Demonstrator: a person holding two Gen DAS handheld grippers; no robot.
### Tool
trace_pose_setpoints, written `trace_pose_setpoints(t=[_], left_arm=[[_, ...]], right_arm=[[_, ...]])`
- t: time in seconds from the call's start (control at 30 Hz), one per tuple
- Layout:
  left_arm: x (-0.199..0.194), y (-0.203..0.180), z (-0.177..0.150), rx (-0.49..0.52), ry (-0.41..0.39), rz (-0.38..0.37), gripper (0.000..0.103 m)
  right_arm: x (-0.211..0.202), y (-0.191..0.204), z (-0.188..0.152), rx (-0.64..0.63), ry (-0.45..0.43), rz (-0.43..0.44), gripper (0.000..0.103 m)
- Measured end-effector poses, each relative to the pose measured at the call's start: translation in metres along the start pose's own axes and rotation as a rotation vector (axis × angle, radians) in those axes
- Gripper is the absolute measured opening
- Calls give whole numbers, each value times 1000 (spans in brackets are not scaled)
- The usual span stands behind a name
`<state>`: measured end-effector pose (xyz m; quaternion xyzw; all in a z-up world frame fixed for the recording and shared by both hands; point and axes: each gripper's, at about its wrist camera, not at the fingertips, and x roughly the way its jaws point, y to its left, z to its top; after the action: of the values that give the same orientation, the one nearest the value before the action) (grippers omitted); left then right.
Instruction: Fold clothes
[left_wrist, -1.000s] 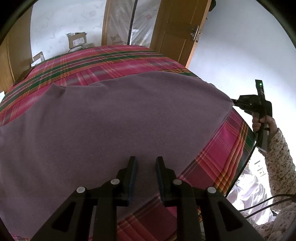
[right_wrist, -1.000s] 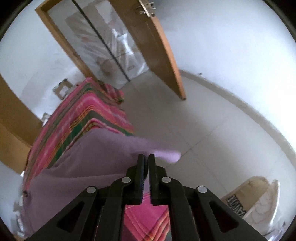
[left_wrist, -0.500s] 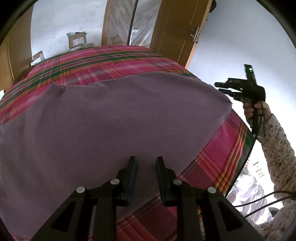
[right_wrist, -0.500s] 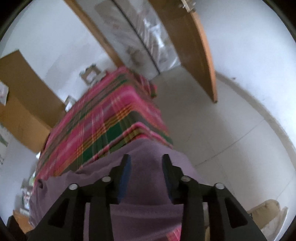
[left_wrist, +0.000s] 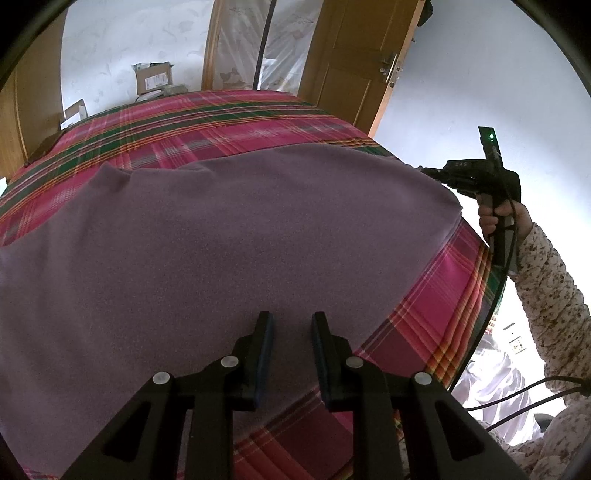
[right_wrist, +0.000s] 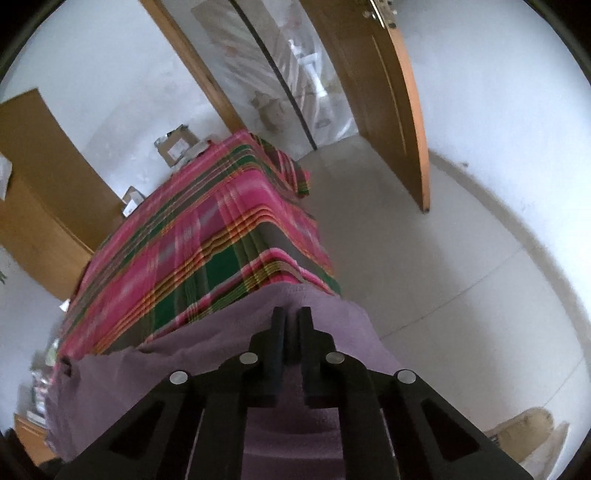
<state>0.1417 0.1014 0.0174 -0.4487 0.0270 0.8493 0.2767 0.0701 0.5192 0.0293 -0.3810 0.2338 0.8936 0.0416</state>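
Note:
A purple garment (left_wrist: 221, 240) lies spread flat over a bed with a pink and green plaid cover (left_wrist: 221, 118). My left gripper (left_wrist: 291, 325) hovers over the garment's near edge, open, its fingers apart with flat cloth below them. My right gripper (left_wrist: 424, 170), held by a hand (left_wrist: 498, 218) in a flowered sleeve, sits at the garment's far right edge. In the right wrist view its jaws (right_wrist: 291, 321) are closing, with only a thin gap left and the garment's edge (right_wrist: 325, 299) pinched between the pads at the bed's side.
A wooden door (left_wrist: 351, 62) stands open beyond the bed. Cardboard boxes (left_wrist: 153, 75) sit by the far wall. Bare floor (right_wrist: 424, 277) runs along the bed's right side, with a bag (right_wrist: 528, 432) on it. A wooden cabinet (right_wrist: 37, 184) stands at the left.
The right gripper let go of the garment's corner, opened, moved along the bed's side and closed again on the garment's edge. The left gripper stayed still.

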Motion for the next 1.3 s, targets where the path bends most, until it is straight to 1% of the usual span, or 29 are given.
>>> trace_pose_setpoints(t=[0.07, 0.17, 0.23, 0.27, 0.3, 0.43, 0.53, 0.6, 0.67, 0.73, 0.8, 0.9, 1.03, 1.1, 1.23, 1.3], left_arm=[[0, 0, 0, -1, 0, 0, 22], [0, 0, 0, -1, 1, 1, 22], [0, 0, 0, -1, 0, 1, 22], [0, 0, 0, 0, 0, 2, 22], [0, 0, 0, 1, 0, 4, 22], [-1, 0, -1, 2, -2, 5, 22], [-1, 0, -1, 0, -2, 0, 22], [-1, 1, -1, 0, -3, -2, 22], [-1, 2, -1, 0, -4, -5, 22], [-2, 3, -1, -4, -4, -10, 22], [-3, 3, -2, -4, -3, -14, 22], [-6, 5, -2, -5, -4, -21, 22], [-13, 10, -5, 2, -21, 1, 22], [-21, 19, -6, -14, -42, 26, 22], [-40, 48, -10, -83, -85, 95, 22], [-51, 68, -11, -135, -105, 131, 22]], right_arm=[[-5, 1, 2, 6, -46, -20, 6], [-15, 1, 7, 34, -109, -14, 6], [-15, 5, 11, 18, -114, -30, 6], [-12, 6, 14, 14, -106, -45, 6], [-5, 8, 16, 7, -72, -68, 6], [13, 5, 15, 23, -12, -117, 7], [17, 3, 14, 41, -5, -130, 9], [17, 3, 15, 35, -8, -167, 9], [17, 3, 15, 35, -1, -208, 14], [12, 2, 12, 47, -5, -195, 28], [3, 6, 7, 48, -33, -187, 29], [-12, 25, -3, -31, -82, -161, 30], [-24, 62, -29, -198, -115, -97, 30], [-20, 80, -42, -283, -74, -97, 30], [-18, 100, -52, -329, -56, -129, 30], [-20, 113, -56, -341, -55, -94, 30]])
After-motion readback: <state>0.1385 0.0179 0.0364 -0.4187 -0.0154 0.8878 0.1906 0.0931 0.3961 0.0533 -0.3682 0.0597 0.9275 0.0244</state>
